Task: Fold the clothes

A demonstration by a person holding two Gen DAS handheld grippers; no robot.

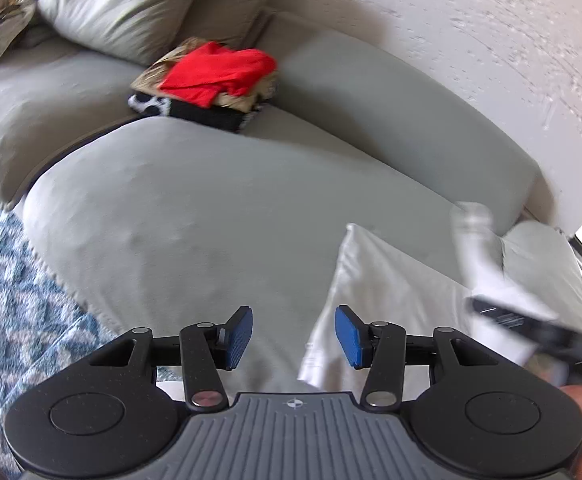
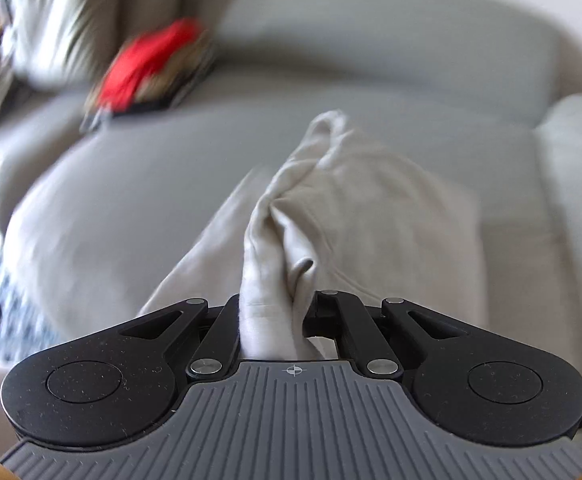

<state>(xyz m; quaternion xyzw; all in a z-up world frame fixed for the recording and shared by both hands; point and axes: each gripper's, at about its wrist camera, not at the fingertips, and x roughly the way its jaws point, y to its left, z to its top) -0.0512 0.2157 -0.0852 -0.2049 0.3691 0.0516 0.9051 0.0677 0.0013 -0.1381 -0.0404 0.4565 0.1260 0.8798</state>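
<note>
A cream-white garment (image 2: pixel 371 208) lies on the grey sofa seat (image 2: pixel 131 200). My right gripper (image 2: pixel 275 312) is shut on a bunched fold of it, and the cloth rises in a ridge away from the jaws, hiding the pads. In the left wrist view the same white garment (image 1: pixel 387 296) lies at the lower right, with the blurred right gripper (image 1: pixel 531 324) lifting a strip of it. My left gripper (image 1: pixel 293 320) hovers over the seat just left of the garment's edge, open, with nothing between its blue pads (image 1: pixel 239 336).
A folded pile with a red garment (image 1: pixel 219 70) on top sits at the back of the sofa (image 1: pixel 211 200), beside a large cushion (image 1: pixel 139 4). A blue and white patterned rug (image 1: pixel 15 300) covers the floor on the left. A white wall (image 1: pixel 471 20) stands behind.
</note>
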